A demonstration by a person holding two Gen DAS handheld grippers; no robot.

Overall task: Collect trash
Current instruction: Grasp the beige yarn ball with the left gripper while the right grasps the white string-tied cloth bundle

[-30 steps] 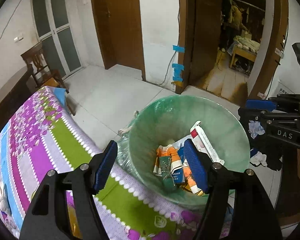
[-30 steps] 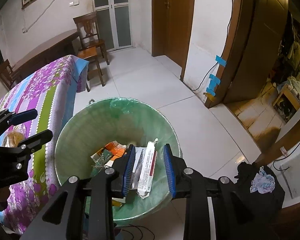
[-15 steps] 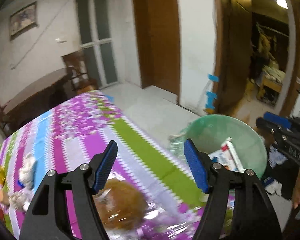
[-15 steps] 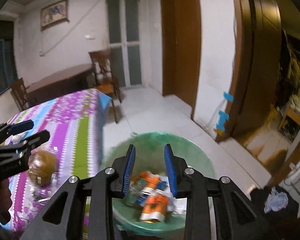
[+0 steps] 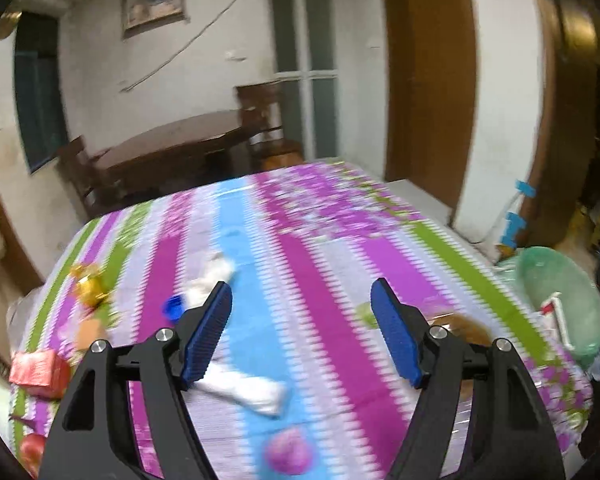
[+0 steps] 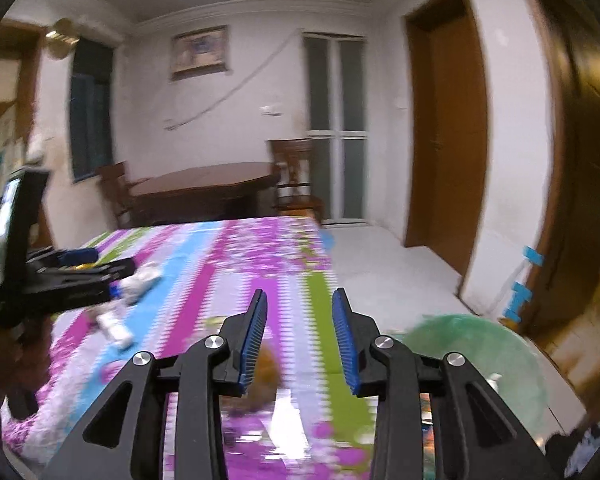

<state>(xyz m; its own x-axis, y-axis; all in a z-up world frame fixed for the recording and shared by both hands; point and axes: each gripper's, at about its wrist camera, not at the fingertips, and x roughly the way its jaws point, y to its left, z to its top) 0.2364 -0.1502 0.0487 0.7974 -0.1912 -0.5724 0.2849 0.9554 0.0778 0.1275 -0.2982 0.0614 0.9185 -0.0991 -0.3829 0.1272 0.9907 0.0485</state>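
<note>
White wrapper, seemingly crosswise, blurred

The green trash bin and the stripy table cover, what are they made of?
The green trash bin looks like plastic with a thin, see-through bag lining it; crinkly film bunches at its rim. The stripy table cover looks like printed cloth or vinyl: flat, matte, draping over the table's edge. Blur hides which.

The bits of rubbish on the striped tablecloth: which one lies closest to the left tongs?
The crumpled white wrapper, lying just beside the left tongs' left finger. The gold wrapper and red packet sit farther left.
</note>
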